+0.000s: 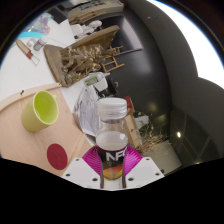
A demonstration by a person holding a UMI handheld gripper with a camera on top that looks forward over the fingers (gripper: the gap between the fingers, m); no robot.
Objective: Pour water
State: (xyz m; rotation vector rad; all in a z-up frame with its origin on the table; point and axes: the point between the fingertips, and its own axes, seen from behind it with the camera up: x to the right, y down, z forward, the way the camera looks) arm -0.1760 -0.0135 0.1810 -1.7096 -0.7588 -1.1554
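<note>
The gripper [112, 168] is closed on a clear plastic bottle [111, 135] with a white cap, both magenta pads [95, 160] pressed to its sides; the bottle's base is hidden between the fingers, and its water level is hard to read. To the left, on a pale tabletop [30, 145], a yellow-green cup [40, 110] lies tilted; a red disc [57, 156] sits near it; wooden clutter [85, 55] beyond stays indistinct.
</note>
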